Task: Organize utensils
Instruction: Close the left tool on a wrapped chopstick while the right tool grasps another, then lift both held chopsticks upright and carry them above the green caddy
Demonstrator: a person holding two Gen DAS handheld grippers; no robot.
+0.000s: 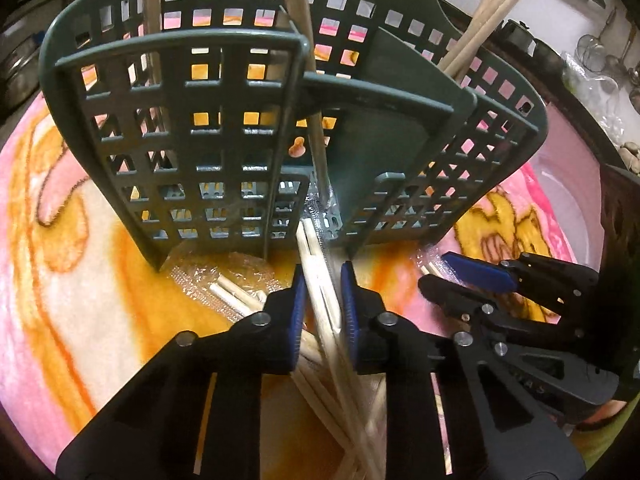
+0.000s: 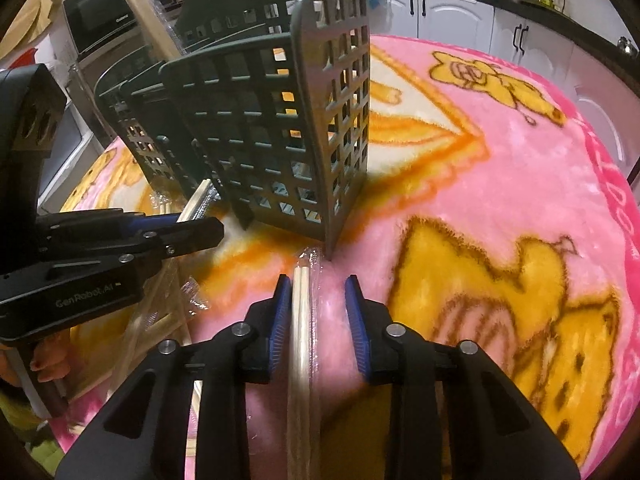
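Observation:
A dark green perforated utensil holder [image 1: 180, 120] [image 2: 272, 128] stands upright on the cloth. Chopsticks [image 1: 480, 32] stand in its right compartment and a single stick [image 1: 298, 40] in the middle one. My left gripper [image 1: 323, 280] [image 2: 200, 222] is just in front of the holder's base, shut on a plastic-wrapped pair of chopsticks [image 1: 316, 280] taken from a loose pile [image 1: 240, 296]. My right gripper [image 2: 318, 292] [image 1: 440, 272] is open around another wrapped pair [image 2: 301, 320]. That pair lies on the cloth against the left pad, with a gap to the right pad.
A pink and orange plush cloth [image 2: 500, 184] covers the round table. White cabinets [image 2: 452, 16] and a cluttered counter run behind it, and a dark appliance [image 2: 100, 20] stands at the far left. A person's hand [image 2: 44, 356] holds the left gripper.

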